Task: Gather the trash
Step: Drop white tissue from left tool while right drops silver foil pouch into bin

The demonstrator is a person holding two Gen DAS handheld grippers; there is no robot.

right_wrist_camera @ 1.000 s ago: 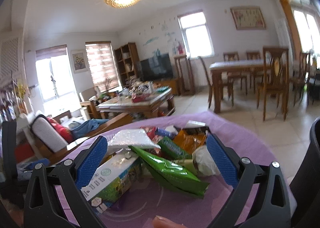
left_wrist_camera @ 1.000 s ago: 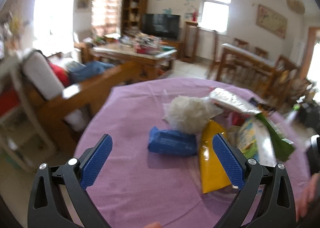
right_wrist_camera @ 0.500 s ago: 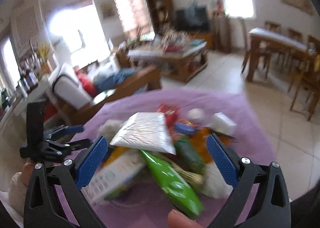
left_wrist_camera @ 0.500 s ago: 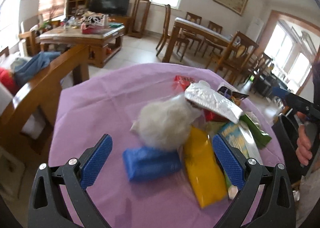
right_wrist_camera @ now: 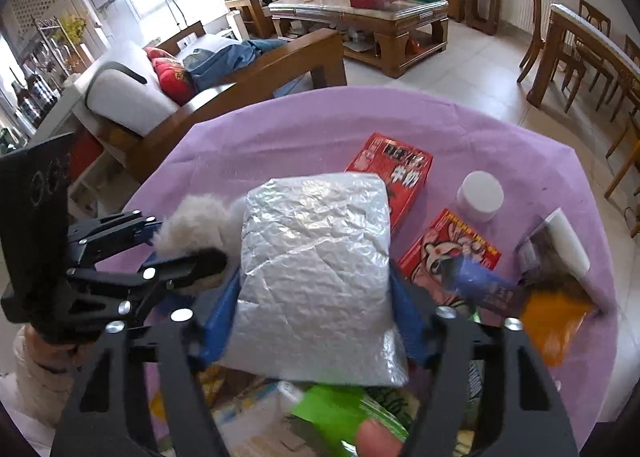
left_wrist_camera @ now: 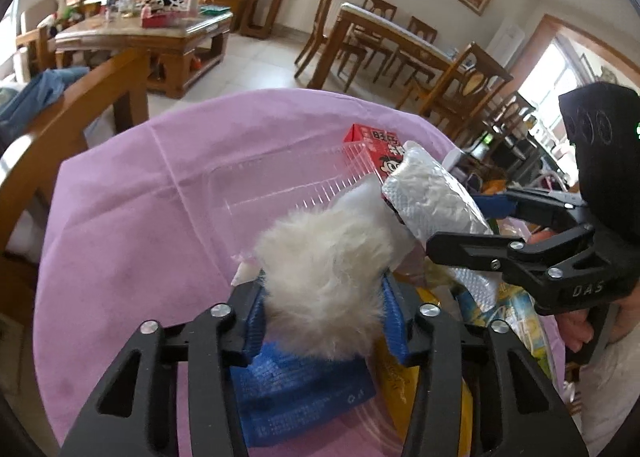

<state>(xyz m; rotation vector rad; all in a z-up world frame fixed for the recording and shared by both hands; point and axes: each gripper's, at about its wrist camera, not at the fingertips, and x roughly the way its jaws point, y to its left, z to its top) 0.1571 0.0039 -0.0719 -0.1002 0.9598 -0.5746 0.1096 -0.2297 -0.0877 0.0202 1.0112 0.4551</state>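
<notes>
Left gripper (left_wrist_camera: 322, 311): its jaws have just been closing, and a white fluffy wad (left_wrist_camera: 324, 281) is clamped between the blue pads (left_wrist_camera: 254, 321), which are pressed into its sides.
White fluffy wad: it is seen at the near side of the trash pile, over a blue wipes pack (left_wrist_camera: 296, 389) that lies flat on the purple tablecloth (left_wrist_camera: 132, 217).
Right gripper (right_wrist_camera: 314, 321): its jaws have just been closing, and a silver bubble-wrap pouch (right_wrist_camera: 316, 277) is gripped between the blue pads (right_wrist_camera: 218, 323); both pads are set against the pouch's edges.
Silver bubble-wrap pouch: it is held above the pile, over a green packet (right_wrist_camera: 340, 413) and a printed carton (right_wrist_camera: 244, 413).
Both grippers: they are placed just beside each other, the wad touching the pouch's edge.
Clear plastic tray (left_wrist_camera: 288, 185): it is set on the cloth behind the wad.
Other trash: a red carton (right_wrist_camera: 394, 173), a second red pack (right_wrist_camera: 448, 253), a white round lid (right_wrist_camera: 480, 195), an orange pack (right_wrist_camera: 554, 321) and a yellow pouch (left_wrist_camera: 404, 381) are spread on the cloth.
</notes>
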